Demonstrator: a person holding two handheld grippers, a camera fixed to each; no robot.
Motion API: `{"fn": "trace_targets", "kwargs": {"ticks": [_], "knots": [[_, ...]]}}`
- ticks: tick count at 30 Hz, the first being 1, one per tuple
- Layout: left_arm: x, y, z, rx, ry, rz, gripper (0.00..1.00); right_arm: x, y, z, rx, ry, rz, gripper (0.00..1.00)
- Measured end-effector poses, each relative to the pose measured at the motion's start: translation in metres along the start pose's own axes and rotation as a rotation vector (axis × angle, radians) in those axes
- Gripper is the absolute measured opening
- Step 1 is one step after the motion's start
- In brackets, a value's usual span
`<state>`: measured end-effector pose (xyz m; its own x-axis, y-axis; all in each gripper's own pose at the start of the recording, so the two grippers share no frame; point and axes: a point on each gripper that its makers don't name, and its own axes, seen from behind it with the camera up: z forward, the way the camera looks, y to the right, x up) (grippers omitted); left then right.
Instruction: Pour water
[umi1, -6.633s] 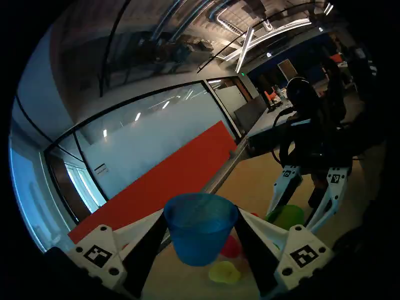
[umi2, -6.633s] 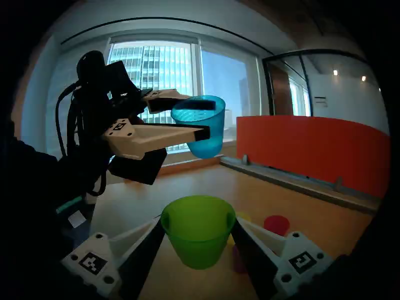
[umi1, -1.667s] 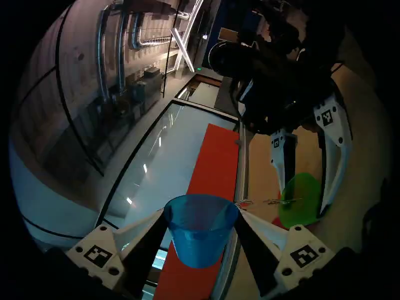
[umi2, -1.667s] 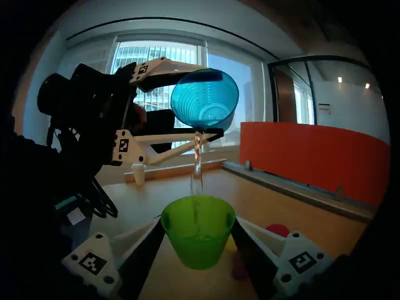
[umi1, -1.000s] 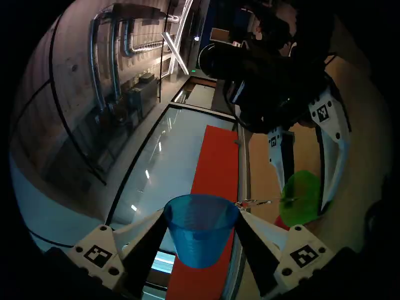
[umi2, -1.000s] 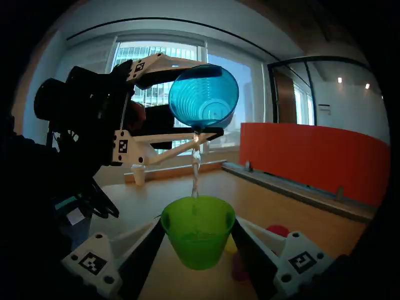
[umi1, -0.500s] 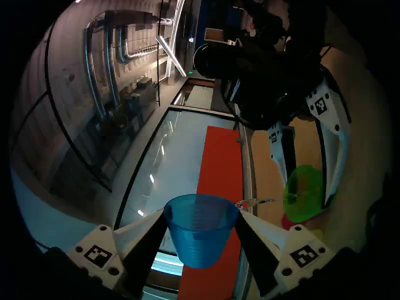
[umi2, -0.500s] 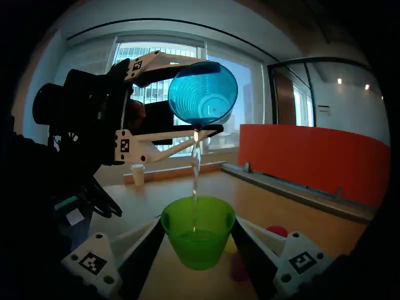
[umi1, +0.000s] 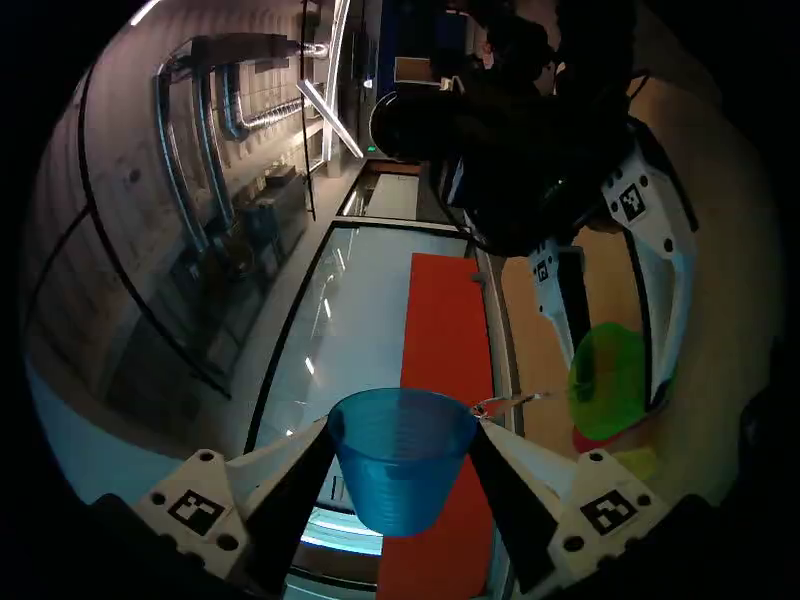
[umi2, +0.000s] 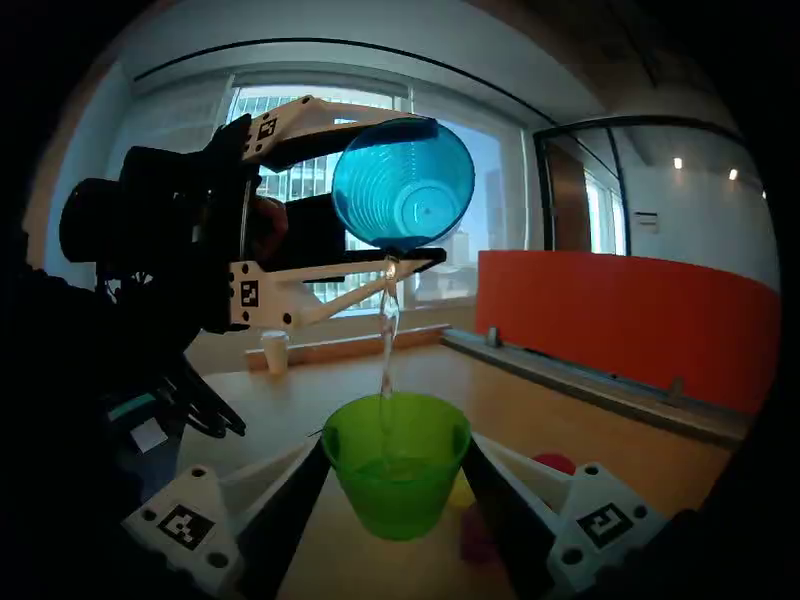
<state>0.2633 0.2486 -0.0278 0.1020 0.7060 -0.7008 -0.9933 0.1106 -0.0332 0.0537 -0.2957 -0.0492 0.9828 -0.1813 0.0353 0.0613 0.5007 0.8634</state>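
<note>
while left jaws hold blue cup (umi2: 403, 185) tipped, right jaws hold green cup (umi2: 396, 465) upright.

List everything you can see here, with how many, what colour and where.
Green cup: one, green, held upright over the table.
Blue cup: one, translucent blue, tipped above the green cup.
Water stream: one, clear, falling from blue cup into green cup.
White cup: one, white, far off below the window.
Red cup: one, red, on the table beyond the green cup.
Table: one, wooden, beneath everything.
Partition: one, orange-red, along the table's edge.
Left claw: one, white, shut on the blue cup.
Right claw: one, white, shut on the green cup.
</note>
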Motion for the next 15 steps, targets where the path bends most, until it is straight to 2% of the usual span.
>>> {"fn": "trace_targets", "kwargs": {"ticks": [15], "knots": [[0.0075, -0.0070, -0.0055, 0.019, 0.004, 0.109, 0.88, 0.0018, 0.0018, -0.0012, -0.006, 0.003, -0.005, 0.90]]}}
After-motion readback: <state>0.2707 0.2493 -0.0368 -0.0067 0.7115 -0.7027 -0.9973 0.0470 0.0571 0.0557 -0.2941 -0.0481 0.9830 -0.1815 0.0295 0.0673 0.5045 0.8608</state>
